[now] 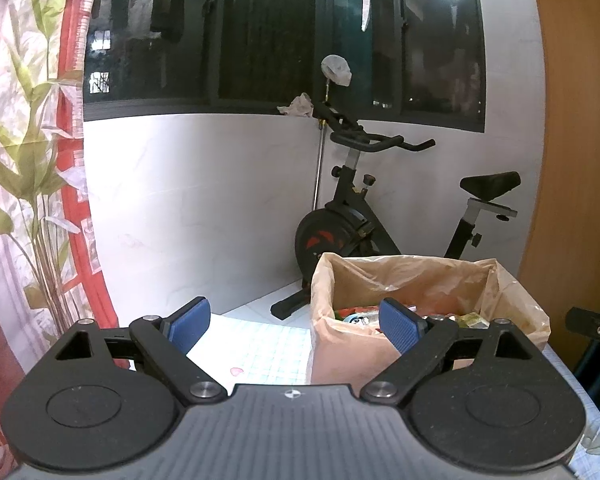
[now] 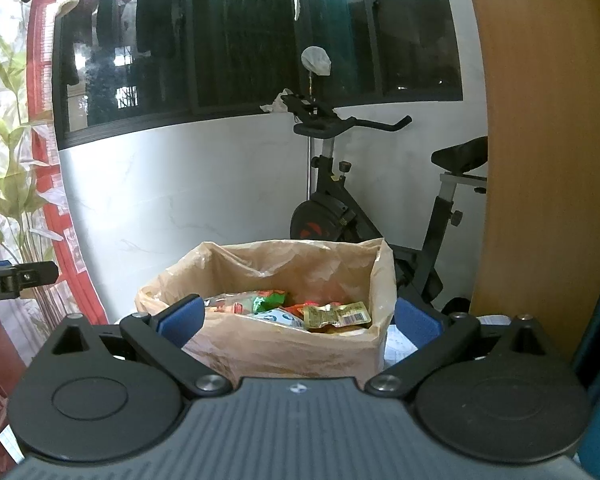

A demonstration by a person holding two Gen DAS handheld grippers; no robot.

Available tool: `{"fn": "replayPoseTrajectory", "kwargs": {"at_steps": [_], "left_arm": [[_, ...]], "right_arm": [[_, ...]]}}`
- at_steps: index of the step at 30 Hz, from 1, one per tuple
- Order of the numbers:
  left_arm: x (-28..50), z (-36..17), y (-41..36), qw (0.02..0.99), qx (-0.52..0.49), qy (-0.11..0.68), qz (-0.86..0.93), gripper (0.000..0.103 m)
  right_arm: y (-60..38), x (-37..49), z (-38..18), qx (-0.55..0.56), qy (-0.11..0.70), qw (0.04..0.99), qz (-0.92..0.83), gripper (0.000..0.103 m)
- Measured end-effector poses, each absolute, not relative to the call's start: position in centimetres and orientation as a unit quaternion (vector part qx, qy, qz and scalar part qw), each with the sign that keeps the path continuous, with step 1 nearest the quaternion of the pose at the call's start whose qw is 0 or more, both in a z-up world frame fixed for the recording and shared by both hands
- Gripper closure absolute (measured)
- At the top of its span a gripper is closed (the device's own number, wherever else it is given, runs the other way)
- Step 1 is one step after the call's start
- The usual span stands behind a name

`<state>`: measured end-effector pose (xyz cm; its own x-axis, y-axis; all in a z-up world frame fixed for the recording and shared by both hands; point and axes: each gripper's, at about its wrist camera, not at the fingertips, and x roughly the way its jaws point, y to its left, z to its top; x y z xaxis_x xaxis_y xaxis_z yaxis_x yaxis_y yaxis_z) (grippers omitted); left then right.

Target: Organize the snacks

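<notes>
I am holding my left gripper [image 1: 296,322] and my right gripper [image 2: 298,318] spread wide, gripping nothing. Both are hovering before the bag-lined box [image 2: 284,344] on the checked tablecloth [image 1: 260,344], snack packets [image 2: 336,314] lying inside, exercise bike [image 1: 360,216] standing behind.

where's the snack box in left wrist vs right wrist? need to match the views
Left wrist: the snack box sits lower right of centre, partly behind the open left claw.
Right wrist: the box is at bottom centre, framed by the open right claw.
Shared landmark: the exercise bike behind the box.
</notes>
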<state>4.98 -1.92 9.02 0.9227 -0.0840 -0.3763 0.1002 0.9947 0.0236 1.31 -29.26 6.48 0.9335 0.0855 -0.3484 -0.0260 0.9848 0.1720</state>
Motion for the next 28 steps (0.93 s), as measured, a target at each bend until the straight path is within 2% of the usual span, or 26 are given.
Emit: {"fn": "replayPoseTrajectory", "kwargs": {"at_steps": [28], "left_arm": [[5.42,8.82,-1.38,0.979,0.013,0.199,-0.049,0.010]], "right_arm": [[-29.12,1.68,6.21,0.075,0.185,0.980,0.030,0.000]]}}
